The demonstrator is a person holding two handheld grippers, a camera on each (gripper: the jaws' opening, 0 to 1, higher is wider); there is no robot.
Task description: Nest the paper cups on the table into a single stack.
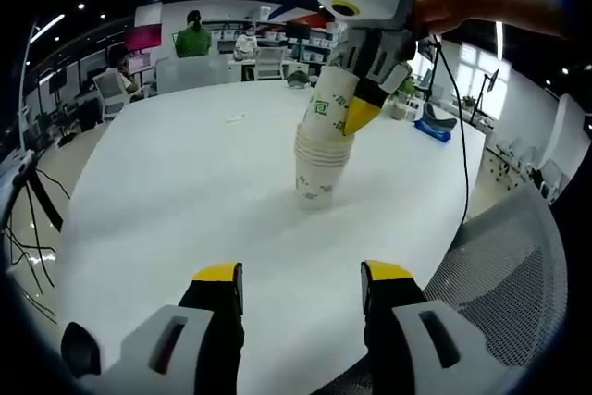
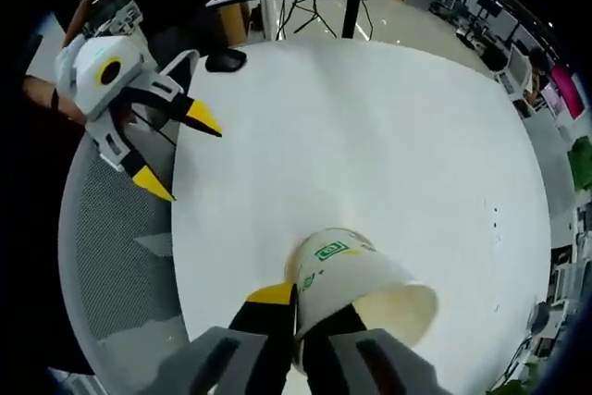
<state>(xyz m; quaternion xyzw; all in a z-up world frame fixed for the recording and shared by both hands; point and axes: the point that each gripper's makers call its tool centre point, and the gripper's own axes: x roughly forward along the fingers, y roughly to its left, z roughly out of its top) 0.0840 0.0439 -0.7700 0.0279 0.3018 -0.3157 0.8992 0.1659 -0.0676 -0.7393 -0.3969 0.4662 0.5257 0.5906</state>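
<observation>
1. One cup (image 1: 331, 102) is clamped at its rim wall by the right gripper (image 1: 363, 110) and is held tilted, its base entering the stack (image 1: 320, 171) that stands upright near the middle of the surface (image 1: 185, 182).
2. In the right gripper view the same cup (image 2: 356, 286) is seen pinched between the closed-in jaws, its open mouth turned away from the camera; the stack beneath is hidden there.
3. The left gripper (image 1: 301, 289) is held low over the near edge of the surface, well apart from the stack, jaws apart and holding nothing; it is also seen in the right gripper view (image 2: 176, 150), spread wide.
4. For a clean nest, the cup is best brought upright over the stack's axis before being pressed down; a tilted entry is likely to jam on the rim or tip the stack.
5. The stack could be steadied by the left gripper if it rocks.
6. The cups are thin white paper with green print, tapered and with rolled rims, so a light pinch is judged enough; harder squeezing would crease the wall.
7. The surface is smooth, white and rounded, so sliding is likely.
</observation>
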